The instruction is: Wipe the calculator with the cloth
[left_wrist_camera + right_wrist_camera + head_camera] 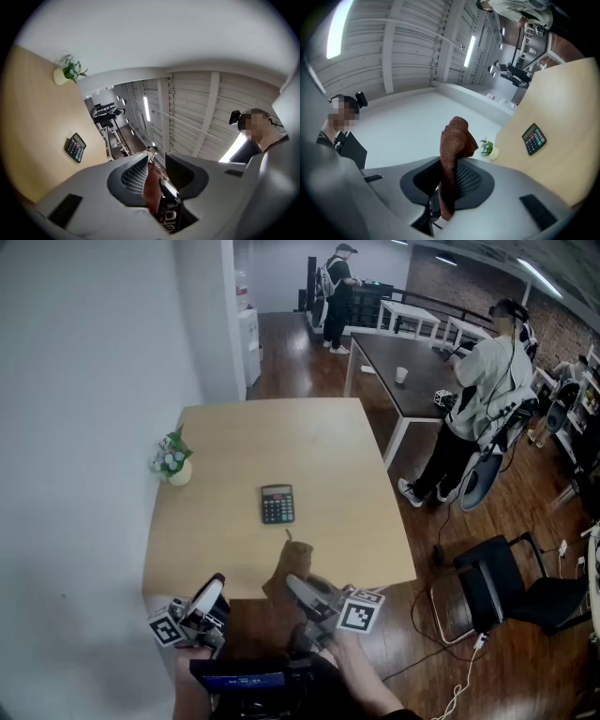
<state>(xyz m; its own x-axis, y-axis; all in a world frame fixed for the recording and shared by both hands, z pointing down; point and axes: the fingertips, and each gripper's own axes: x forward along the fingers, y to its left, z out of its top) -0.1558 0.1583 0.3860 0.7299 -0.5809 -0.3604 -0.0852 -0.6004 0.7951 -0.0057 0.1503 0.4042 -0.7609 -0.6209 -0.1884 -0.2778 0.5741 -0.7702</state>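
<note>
The black calculator (277, 503) lies face up near the middle of the light wooden table (328, 540); it also shows in the left gripper view (75, 147) and the right gripper view (534, 138). My right gripper (302, 589) hovers off the table's near edge, shut on a brown cloth (289, 566) that sticks up between its jaws (452, 150). My left gripper (212, 589) is beside it to the left, jaws a little apart with nothing between them (158, 154). Through that gap the cloth (152, 187) shows beyond. Both grippers are short of the calculator.
A small potted plant (173, 463) stands at the table's left edge against the white wall. To the right are a black chair (506, 582), a dark table (412, 381) and a person standing by it (478, 409). Another person stands far back.
</note>
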